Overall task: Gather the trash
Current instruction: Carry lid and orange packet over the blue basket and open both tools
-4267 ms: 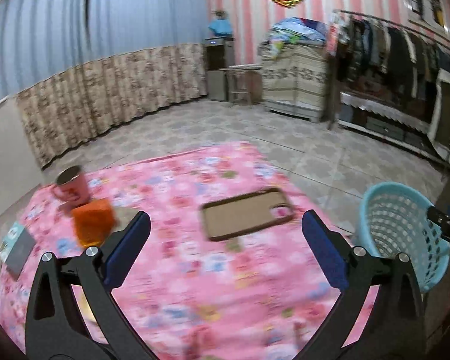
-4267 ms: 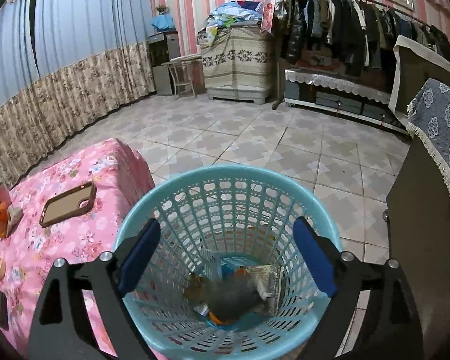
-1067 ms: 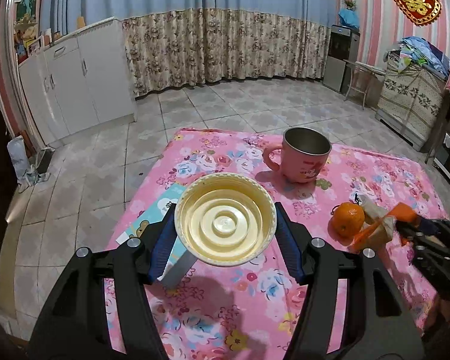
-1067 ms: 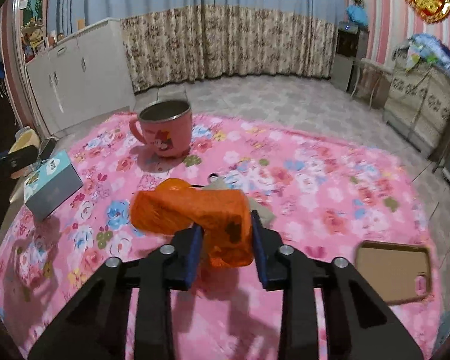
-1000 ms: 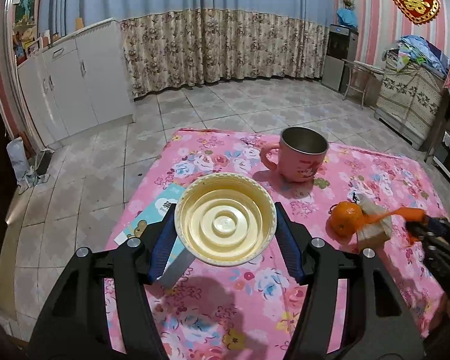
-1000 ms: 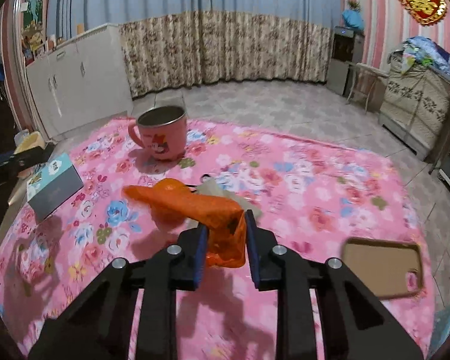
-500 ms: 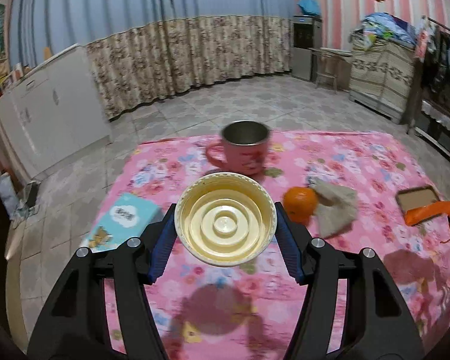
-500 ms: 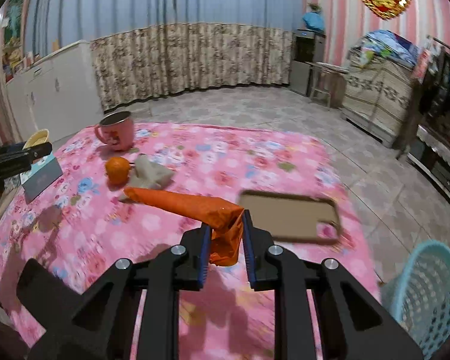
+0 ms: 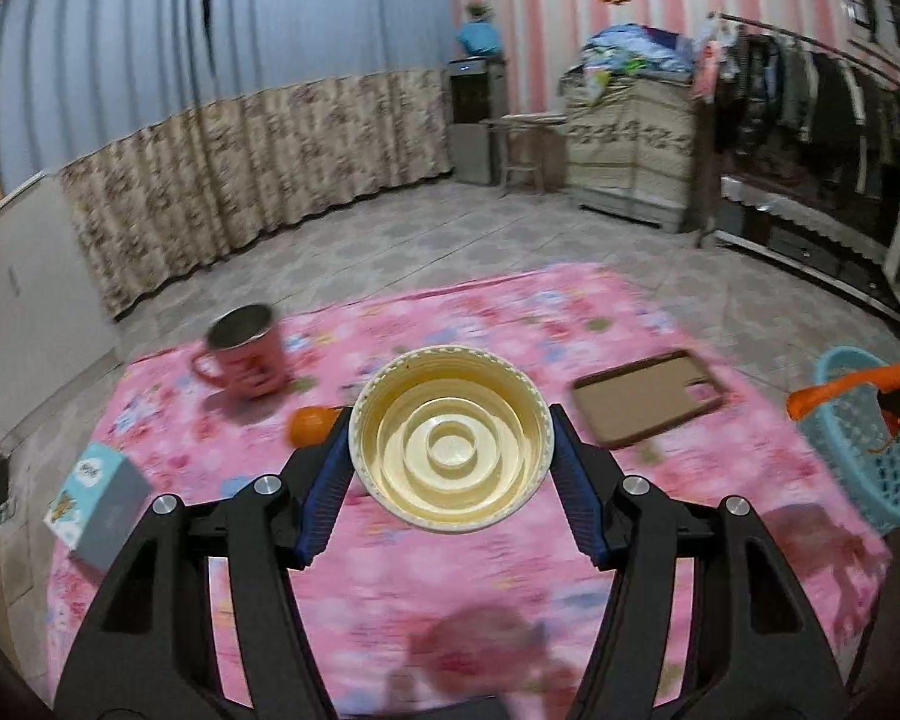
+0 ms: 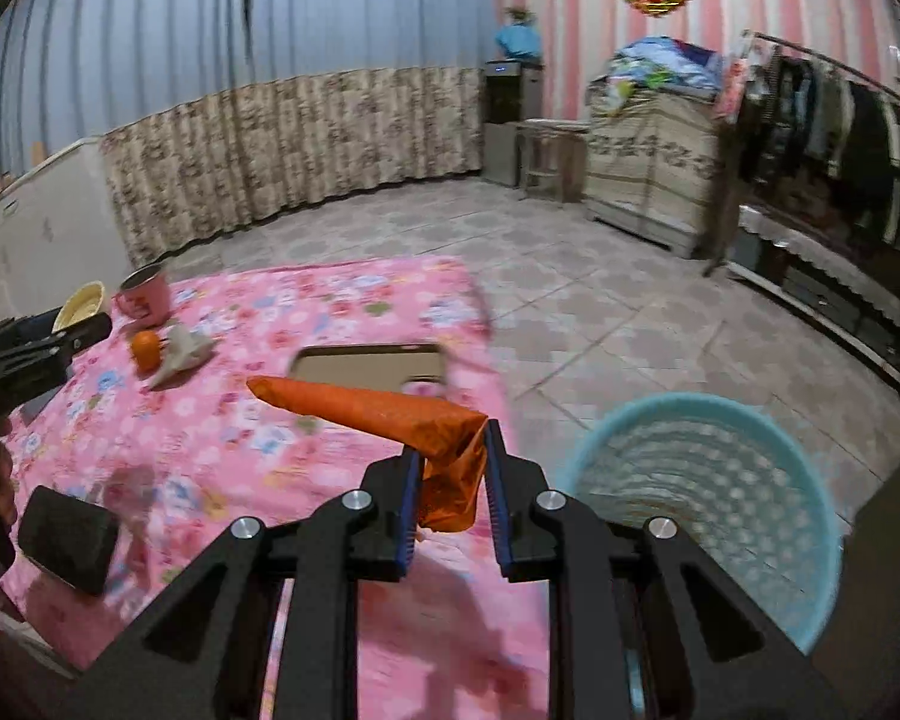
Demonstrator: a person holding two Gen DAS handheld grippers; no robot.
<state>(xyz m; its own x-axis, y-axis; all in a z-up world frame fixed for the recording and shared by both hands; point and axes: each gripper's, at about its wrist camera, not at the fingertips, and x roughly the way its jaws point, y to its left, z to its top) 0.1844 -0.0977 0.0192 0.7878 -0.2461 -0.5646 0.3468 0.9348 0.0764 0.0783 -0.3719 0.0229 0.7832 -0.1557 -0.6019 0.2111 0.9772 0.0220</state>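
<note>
Both grippers swung toward one basket [image 10: 708, 480], carrying two items

Orange wrapper [image 10: 384, 411] now beside basket [image 10: 708, 516]

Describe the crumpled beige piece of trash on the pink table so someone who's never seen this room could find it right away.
Start at the table with the pink floral cloth and go to its far left part, where the pink mug stands. Nearer than the mug sits an orange fruit, and the crumpled beige scrap lies right beside it. It is the only pale, limp, wrinkled thing there; its neighbours are round and brightly coloured.
</note>
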